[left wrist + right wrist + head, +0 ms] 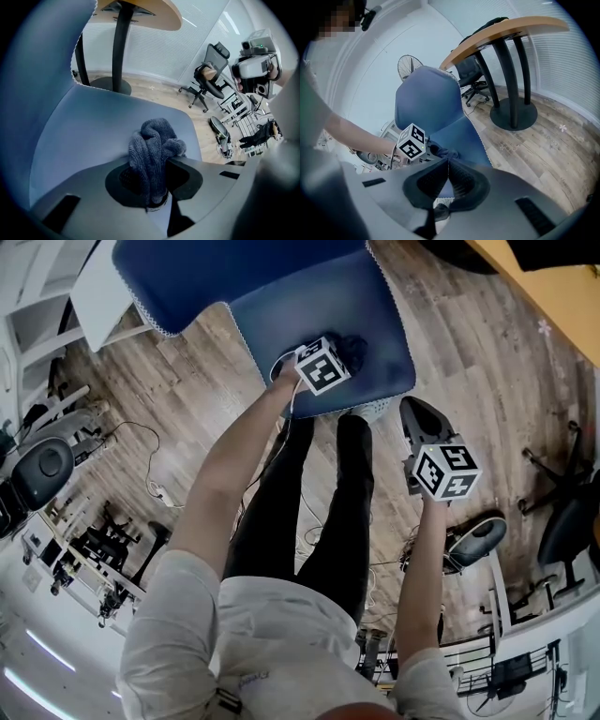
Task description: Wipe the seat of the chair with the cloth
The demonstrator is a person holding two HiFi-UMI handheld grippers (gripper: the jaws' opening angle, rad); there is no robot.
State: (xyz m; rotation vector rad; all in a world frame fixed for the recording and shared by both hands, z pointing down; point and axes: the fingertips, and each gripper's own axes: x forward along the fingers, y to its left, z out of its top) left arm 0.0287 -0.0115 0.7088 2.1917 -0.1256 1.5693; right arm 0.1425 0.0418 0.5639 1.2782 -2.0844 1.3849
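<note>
Now the left gripper (158,165) is clenching the cloth (152,140) on the seat (89,131); the right gripper (448,163), at the seat's five o'clock, is hanging clamped, empty.

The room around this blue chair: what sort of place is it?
Probably an office or lab workspace. A black swivel office chair stands on a wood-look floor, a wooden table with a curved top sits on a dark pedestal, and cluttered racks line one side.

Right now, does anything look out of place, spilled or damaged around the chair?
Nothing stands out. The left tool grips the bunched cloth over the seat; the right tool is shut, empty, held off to the side. No spill or damage shows.
</note>
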